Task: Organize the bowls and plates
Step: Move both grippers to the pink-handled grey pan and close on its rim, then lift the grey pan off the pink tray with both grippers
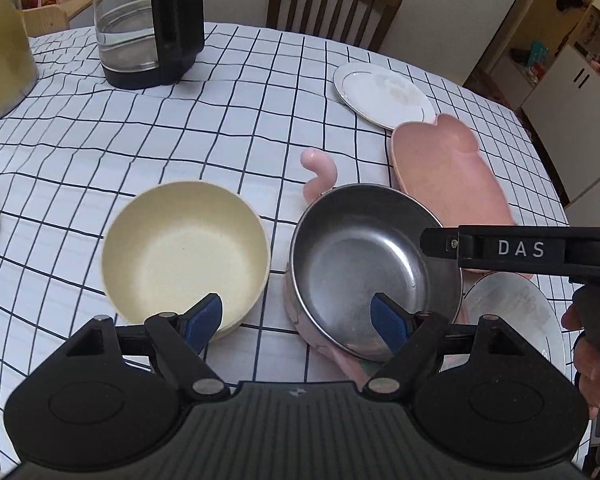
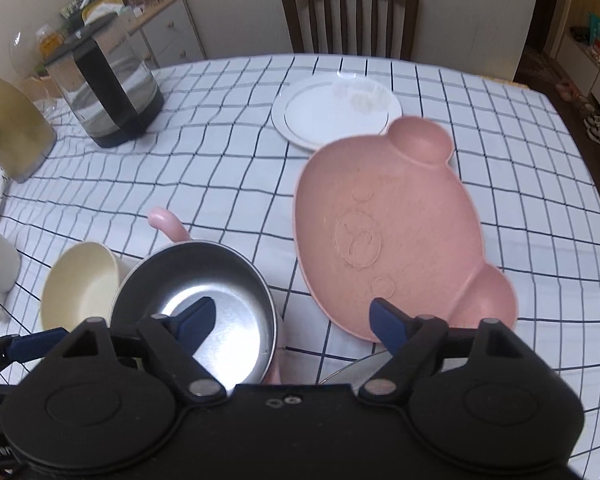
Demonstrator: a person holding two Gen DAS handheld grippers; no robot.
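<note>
Both hand-held grippers wide and empty, angled down over the table (image 1: 100, 128). Left hand-held gripper (image 1: 296, 320) poised with one blue pad over the near rim of the cream bowl (image 1: 184, 252), the other over the steel bowl (image 1: 374, 268). Right hand-held gripper (image 2: 290, 320) spanning the gap between steel bowl (image 2: 204, 300) and pink bear-shaped plate (image 2: 392, 232), nothing between the pads.

Probably the approach to a first pick – bowls to nest, plates to stack. Best done by committing each gripper to a single rim: straddle one wall of the cream bowl rather than the gap between the two bowls, pinch inside and outside of the wall, lift straight up. Same for the pink plate – take the near edge by its ear lobe, keep it level.

Cream bowl matte, faintly speckled, thick-walled and deep; likely easy to grip. Steel bowl polished and thin-rimmed inside a pink shell with a curled handle (image 1: 320, 172) – slippery metal, apt to slide. Pink plate matte, shallow, embossed face at centre, round ear wells at the ends. White round plate (image 2: 336, 114) glossy with a thin dark ring, tucked partly under the pink one. Another pale plate (image 1: 512, 312) nearest the person, mostly hidden. Checked cloth wrinkled, so dishes may rock.
</note>
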